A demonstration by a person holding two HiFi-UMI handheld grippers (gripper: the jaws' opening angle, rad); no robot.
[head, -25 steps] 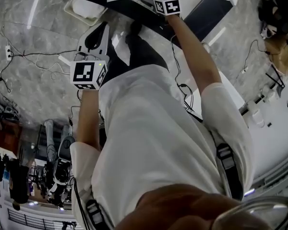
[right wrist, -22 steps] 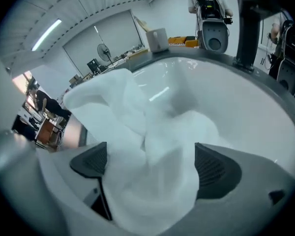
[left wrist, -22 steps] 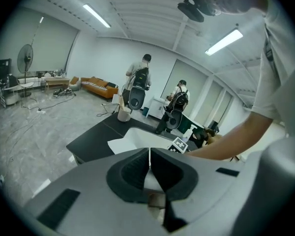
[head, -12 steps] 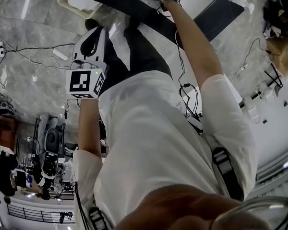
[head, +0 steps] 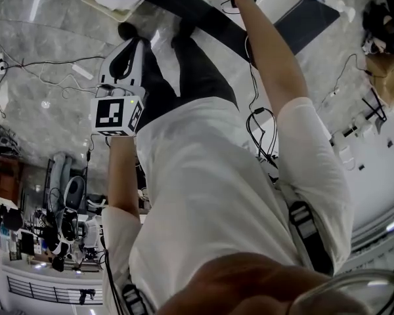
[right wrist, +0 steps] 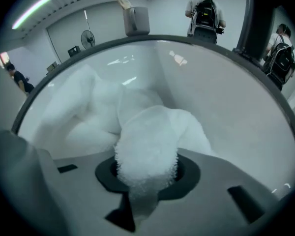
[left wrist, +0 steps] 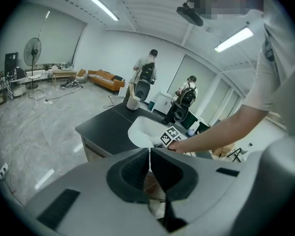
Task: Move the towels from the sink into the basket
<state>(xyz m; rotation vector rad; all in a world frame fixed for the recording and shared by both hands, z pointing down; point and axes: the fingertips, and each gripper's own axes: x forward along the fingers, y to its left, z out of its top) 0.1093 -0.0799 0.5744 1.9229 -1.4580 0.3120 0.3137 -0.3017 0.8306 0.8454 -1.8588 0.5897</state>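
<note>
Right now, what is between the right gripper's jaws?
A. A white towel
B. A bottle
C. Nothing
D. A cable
A: in the right gripper view, the closing jaws of the right gripper pinch a fold of the towel, with the sink wall behind it.

The left gripper (left wrist: 149,163) presents both jaws closed flush against each other, with nothing between the dark pads. Beyond the jaws stands a black counter (left wrist: 105,129) with a white sink (left wrist: 137,132) set into it; a person's bare forearm (left wrist: 221,129) extends from the right toward the sink. Behind the counter, one backpack wearer (left wrist: 147,75) and a second (left wrist: 187,95) stand near a pale container (left wrist: 133,102), with a pedestal fan (left wrist: 33,50) and an orange sofa (left wrist: 105,78) along the far left wall.
</note>
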